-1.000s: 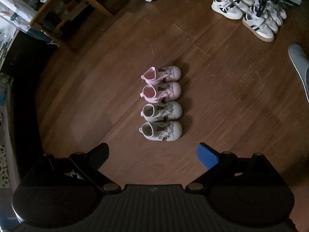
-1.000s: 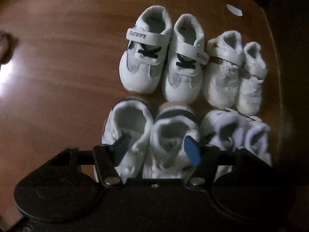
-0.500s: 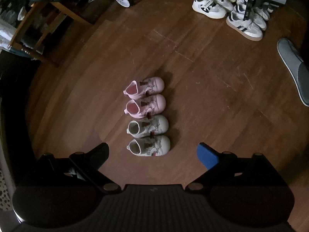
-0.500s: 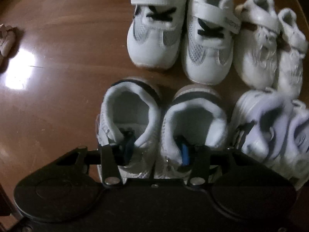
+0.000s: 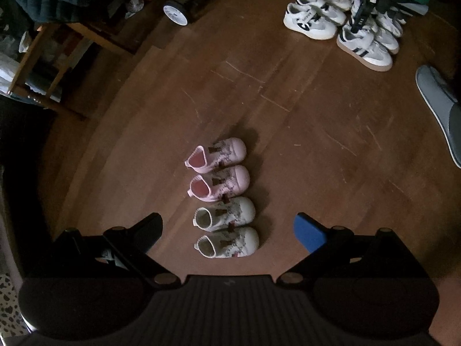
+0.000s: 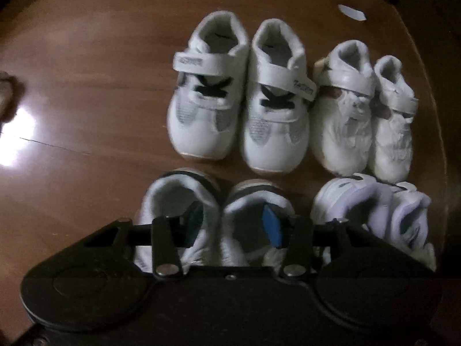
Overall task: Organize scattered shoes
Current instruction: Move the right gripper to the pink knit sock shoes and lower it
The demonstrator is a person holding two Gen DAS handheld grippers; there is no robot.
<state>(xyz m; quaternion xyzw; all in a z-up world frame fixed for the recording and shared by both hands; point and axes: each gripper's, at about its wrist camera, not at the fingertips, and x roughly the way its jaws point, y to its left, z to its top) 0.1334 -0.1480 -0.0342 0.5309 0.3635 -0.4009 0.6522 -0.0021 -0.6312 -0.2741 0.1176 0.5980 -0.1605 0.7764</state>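
Left fingers (image 5: 227, 227) spread wide, empty, right fingers (image 6: 232, 225) parted inside two striped sneakers (image 6: 178, 201), four small slip-ons (image 5: 222, 199) aligned

**Two wrist views, one high and one low**

The left wrist camera looks down from high above the wooden floor (image 5: 302, 115), taking in a wide stretch of room. The right wrist camera sits low and close, facing steeply down. Both views share the cluster of white sneakers (image 5: 343, 26): far off at the left view's upper right, filling the right view (image 6: 288, 115).
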